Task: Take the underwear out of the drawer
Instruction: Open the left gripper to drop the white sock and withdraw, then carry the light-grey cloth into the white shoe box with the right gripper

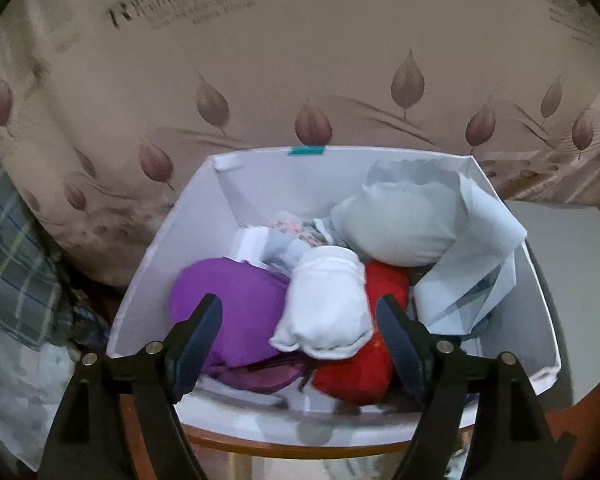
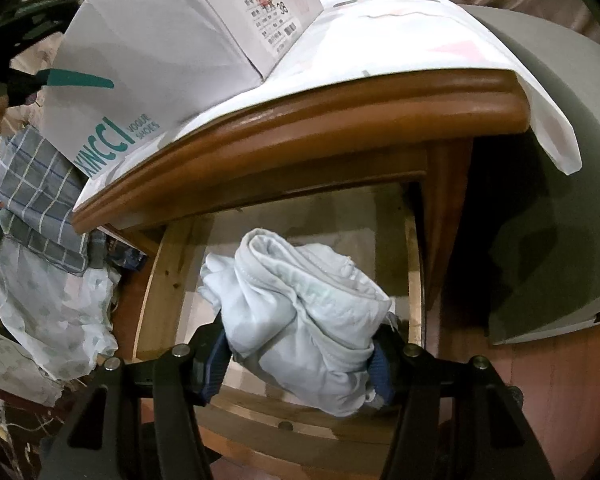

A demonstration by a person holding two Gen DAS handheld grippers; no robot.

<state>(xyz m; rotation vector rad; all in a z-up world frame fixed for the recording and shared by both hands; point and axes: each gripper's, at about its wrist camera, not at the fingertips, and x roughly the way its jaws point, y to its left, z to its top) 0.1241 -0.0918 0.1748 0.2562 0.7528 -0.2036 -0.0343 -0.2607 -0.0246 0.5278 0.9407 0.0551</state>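
Note:
In the right wrist view my right gripper (image 2: 300, 354) is shut on a pale blue-white bundle of underwear (image 2: 300, 320) and holds it above the open wooden drawer (image 2: 156, 280). In the left wrist view my left gripper (image 1: 300, 316) is open and empty above a white shoe box (image 1: 148, 264). The box holds rolled garments: a purple one (image 1: 228, 312), a white one (image 1: 328, 308), a red one (image 1: 360, 372) and a grey-white one (image 1: 396, 220). The white roll lies between the left fingers, untouched.
The shoe box (image 2: 140, 52) stands on a wooden bedside cabinet (image 2: 300, 128) covered by a white sheet. A leaf-patterned mattress side (image 1: 300, 60) rises behind the box. A plaid cloth (image 2: 36, 188) and a plastic bag (image 2: 52, 312) lie to the left. A grey panel (image 2: 540, 200) stands to the right.

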